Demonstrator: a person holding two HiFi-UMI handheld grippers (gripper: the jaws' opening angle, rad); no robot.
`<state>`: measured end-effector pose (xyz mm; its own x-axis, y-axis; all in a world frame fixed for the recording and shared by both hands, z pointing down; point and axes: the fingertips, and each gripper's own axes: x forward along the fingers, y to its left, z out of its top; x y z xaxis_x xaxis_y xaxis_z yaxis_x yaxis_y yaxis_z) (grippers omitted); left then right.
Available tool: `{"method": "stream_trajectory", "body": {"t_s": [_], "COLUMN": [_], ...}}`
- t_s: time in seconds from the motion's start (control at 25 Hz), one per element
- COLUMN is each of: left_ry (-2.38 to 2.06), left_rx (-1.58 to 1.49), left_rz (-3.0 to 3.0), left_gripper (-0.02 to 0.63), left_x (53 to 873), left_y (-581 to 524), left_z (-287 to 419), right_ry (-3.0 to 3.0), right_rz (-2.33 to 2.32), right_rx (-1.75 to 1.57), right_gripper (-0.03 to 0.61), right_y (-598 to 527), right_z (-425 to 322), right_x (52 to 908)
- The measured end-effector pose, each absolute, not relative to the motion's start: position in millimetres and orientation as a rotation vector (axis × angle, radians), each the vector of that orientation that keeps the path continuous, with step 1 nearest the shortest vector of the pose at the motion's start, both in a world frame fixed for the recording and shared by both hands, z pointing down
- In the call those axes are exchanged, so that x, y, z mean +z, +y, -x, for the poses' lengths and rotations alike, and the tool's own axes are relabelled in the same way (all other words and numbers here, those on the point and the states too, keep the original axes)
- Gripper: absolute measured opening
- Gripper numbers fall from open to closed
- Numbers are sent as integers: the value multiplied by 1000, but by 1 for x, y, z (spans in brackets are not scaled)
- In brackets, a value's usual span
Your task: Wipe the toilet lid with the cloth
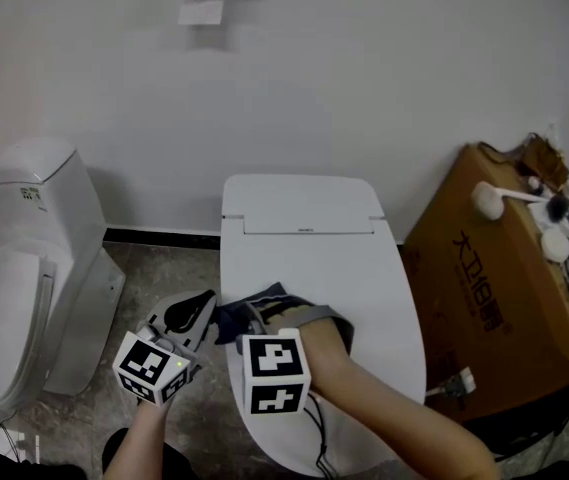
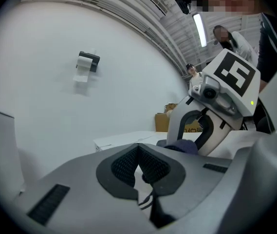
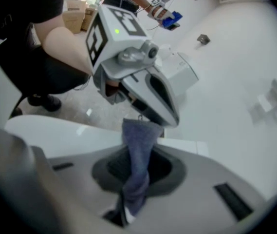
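Observation:
The white toilet lid (image 1: 334,268) is closed and fills the middle of the head view. A dark blue cloth (image 1: 259,308) stretches over its front left part between my two grippers. My left gripper (image 1: 207,308) sits at the lid's left edge, shut on one end of the cloth (image 3: 137,155); the right gripper view shows its tip (image 3: 150,118) pinching that end. My right gripper (image 1: 299,318) is over the lid, shut on the cloth, which runs bunched between its jaws (image 3: 136,179). In the left gripper view the right gripper (image 2: 187,143) shows the cloth (image 2: 183,146) at its tips.
A second white toilet (image 1: 24,268) stands at the left on the stone floor. A large cardboard box (image 1: 494,288) with brushes and small items (image 1: 509,196) on top stands against the toilet's right side. A paper holder (image 1: 202,8) hangs on the white wall behind.

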<state>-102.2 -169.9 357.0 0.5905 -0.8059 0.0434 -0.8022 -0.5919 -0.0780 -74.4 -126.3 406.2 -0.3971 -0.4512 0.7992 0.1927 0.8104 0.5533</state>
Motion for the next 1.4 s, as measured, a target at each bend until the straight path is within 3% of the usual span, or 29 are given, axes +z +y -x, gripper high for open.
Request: {"method": "stream_trajectory", "body": {"t_s": [0.2,0.6,0.8,1.12,1.4], "left_ry": [1362,1308,1302,1298,1290], "left_rx": [-119,-203,-200,-188,-212], "left_rz": [2767,2763,2753,2738,2738], "left_gripper": [15,15,15,15,15], "left_x": [355,365,363,355,358], "left_y": [-169,-165,-166,-162,-162], "left_z": [92,80,78,72,64], "right_ry": [-1872,-1749,-1694,-1635,-1673], "right_rz": [-301,-636,-724,-753,-699], "right_rx": [-696,-472,-394,-350,-320], "right_gripper": [63,63,63,63,63], "right_y": [-123,-137,-136,-126,-116], "right_z": [24,-172,-235,-275,-262], "right_x": [382,361,366,384,406]}}
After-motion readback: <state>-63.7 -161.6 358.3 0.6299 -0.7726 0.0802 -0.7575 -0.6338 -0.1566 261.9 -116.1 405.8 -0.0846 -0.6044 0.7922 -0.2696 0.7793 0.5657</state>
